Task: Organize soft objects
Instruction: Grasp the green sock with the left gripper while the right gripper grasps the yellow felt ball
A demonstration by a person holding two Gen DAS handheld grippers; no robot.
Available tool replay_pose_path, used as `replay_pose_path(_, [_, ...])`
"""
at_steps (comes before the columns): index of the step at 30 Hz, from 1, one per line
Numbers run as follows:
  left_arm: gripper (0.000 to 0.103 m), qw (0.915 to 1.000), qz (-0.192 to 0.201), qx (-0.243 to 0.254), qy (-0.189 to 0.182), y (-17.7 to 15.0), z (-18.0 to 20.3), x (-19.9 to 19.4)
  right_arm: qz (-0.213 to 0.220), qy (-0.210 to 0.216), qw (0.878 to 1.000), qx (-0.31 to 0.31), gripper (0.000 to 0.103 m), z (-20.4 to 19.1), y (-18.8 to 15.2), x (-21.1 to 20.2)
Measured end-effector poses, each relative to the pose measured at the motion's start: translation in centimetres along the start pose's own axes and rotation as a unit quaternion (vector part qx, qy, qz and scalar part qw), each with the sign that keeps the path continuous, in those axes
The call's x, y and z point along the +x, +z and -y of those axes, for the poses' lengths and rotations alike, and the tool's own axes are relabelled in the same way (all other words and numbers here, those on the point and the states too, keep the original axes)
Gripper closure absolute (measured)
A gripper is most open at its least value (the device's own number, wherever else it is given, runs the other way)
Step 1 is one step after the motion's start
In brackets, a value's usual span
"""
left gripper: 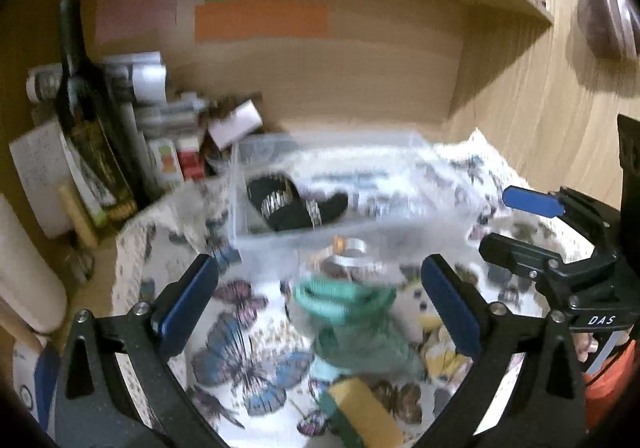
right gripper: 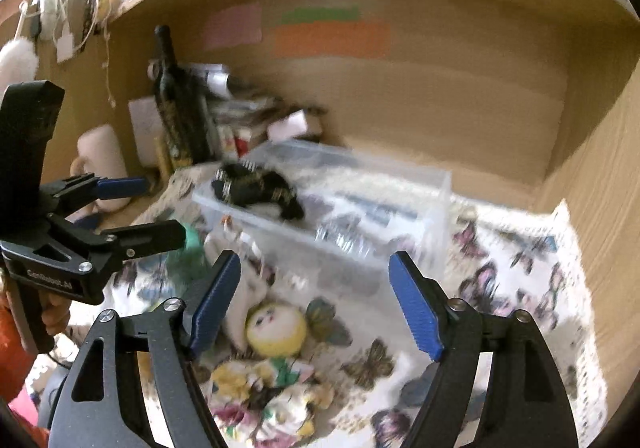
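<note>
Your left gripper (left gripper: 320,312) fills the lower part of the left wrist view, jaws spread wide and holding nothing. Between its blue pads, at lower centre, lies a green cloth item (left gripper: 352,328) with a teal ribbed edge; whether the pads touch it cannot be told through the blur. Just below it sits a yellow-and-green sponge (left gripper: 364,412).

Your right gripper (right gripper: 316,304) occupies the lower part of the right wrist view, likewise wide open and empty. Between its fingers, at lower centre, lies a rag doll (right gripper: 276,332) with a yellow head and a floral dress, on the butterfly-print cloth (right gripper: 520,268).

Above centre in both views stands a clear plastic bin (left gripper: 280,236), resting on the cloth. Inside it, toward its left end, lies a black soft item with striped bands (left gripper: 292,204).

At the upper left of both views a dark bottle (left gripper: 80,96) stands among blurred clutter inside the wooden alcove (left gripper: 360,68).
</note>
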State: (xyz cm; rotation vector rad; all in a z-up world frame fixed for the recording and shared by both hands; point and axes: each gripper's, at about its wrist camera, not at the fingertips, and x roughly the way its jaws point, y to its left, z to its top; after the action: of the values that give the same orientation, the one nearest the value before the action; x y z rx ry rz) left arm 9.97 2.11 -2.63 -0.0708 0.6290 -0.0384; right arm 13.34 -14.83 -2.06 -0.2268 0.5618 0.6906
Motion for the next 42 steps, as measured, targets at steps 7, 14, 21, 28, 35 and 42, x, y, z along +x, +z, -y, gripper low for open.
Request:
replay_pose_path(7, [0.000, 0.9985, -0.055, -0.005, -0.008, -3.5, 0.0, 2.5, -0.055, 0.022, 0.998, 0.024, 0.029, 0.0, -3.2, 2.3])
replay_pose_path(14, [0.015, 0.9986, -0.050, -0.004, -0.012, -5.1, 0.2, 3.6, -0.098, 0.043, 0.994, 0.022, 0.031, -0.4, -4.2, 4.5])
replay_pose_path(21, [0.064, 0.9968, -0.058, 0.003, -0.055, -5.4, 0.6, 3.9, -0.113, 0.070, 0.991, 0.020, 0.062, -0.9, -4.5, 5.3])
replay_pose_path(28, [0.084, 0.9974, -0.043, 0.009, -0.057, -5.5, 0.7, 2.7, -0.078, 0.052, 0.995, 0.027, 0.067, -0.5, -4.3, 3.6])
replay_pose_path(35, [0.085, 0.9987, 0.009, 0.008, -0.050, -3.7, 0.4, -0.8, -0.031, 0.036, 0.998, 0.029, 0.067, 0.1, -2.9, 1.0])
replay_pose_path(42, [0.085, 0.9970, 0.064, 0.007, -0.043, -0.5, 0.3, -3.2, 0.027, 0.018, 0.999, 0.036, 0.067, 1.3, -0.6, -1.5])
